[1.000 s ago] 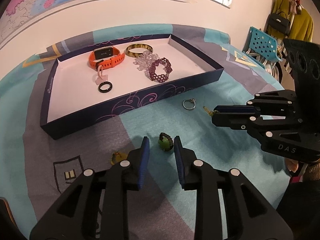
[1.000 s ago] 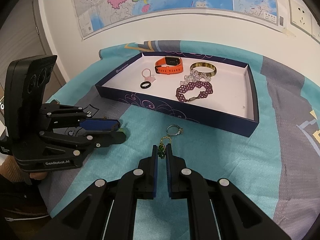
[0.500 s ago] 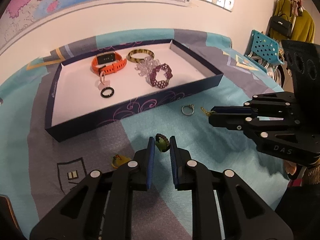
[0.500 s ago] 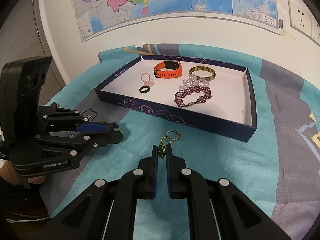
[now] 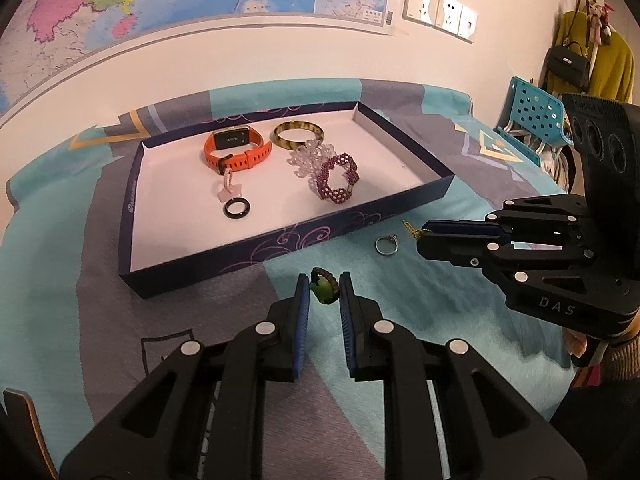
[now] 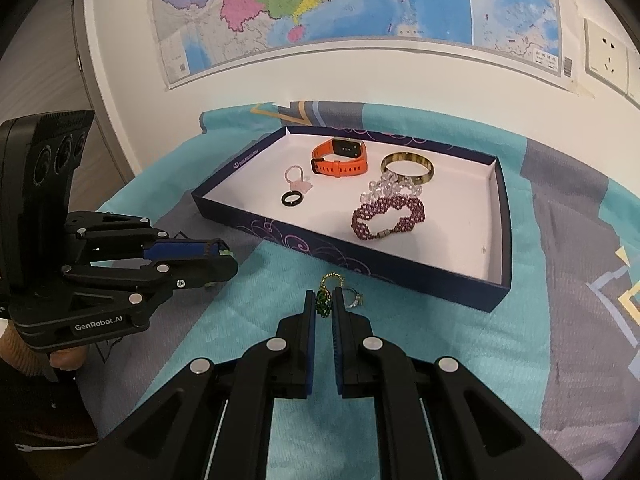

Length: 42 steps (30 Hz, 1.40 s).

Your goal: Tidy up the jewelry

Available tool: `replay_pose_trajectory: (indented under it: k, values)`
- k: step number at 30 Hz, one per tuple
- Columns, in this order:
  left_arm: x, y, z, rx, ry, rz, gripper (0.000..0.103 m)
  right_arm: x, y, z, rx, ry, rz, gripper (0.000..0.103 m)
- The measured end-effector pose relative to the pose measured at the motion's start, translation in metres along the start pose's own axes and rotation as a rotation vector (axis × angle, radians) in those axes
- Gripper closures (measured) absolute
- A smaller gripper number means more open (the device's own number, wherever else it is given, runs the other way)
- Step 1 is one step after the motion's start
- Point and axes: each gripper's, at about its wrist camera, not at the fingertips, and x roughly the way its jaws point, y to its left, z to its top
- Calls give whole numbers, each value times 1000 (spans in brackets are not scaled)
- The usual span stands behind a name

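Note:
My left gripper (image 5: 325,280) is shut on a green stone ring with a dark beaded band (image 5: 323,292), held just above the cloth in front of the tray. My right gripper (image 6: 322,300) is shut on a green bead pendant (image 6: 322,306) whose gold chain (image 6: 332,279) loops out past the tips. A silver ring (image 5: 386,245) lies on the cloth beside the right fingertips (image 5: 430,236). The dark blue tray (image 5: 280,240) holds an orange watch (image 5: 236,152), an amber bangle (image 5: 298,134), a clear bead bracelet (image 5: 308,158), a purple bead bracelet (image 5: 336,180), a pink charm (image 5: 229,188) and a black ring (image 5: 237,209).
A teal and grey patterned cloth (image 6: 440,340) covers the table. A wall with a map (image 6: 320,0) and sockets (image 5: 440,4) stands close behind the tray. A blue perforated chair (image 5: 532,112) and a hanging bag stand at the far right. A hand (image 6: 64,360) holds the left gripper's handle.
The left jaws, open around the green ring on the cloth, have shut on it and raised it slightly. The right gripper has kept its hold on the pendant.

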Motion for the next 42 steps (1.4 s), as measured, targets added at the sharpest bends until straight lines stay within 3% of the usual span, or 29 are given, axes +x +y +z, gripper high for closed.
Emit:
replay_pose_trajectory:
  k: [42]
  values:
    - [-3, 30, 32, -59, -56, 46, 87, 12, -9, 38, -25, -38, -23, 97]
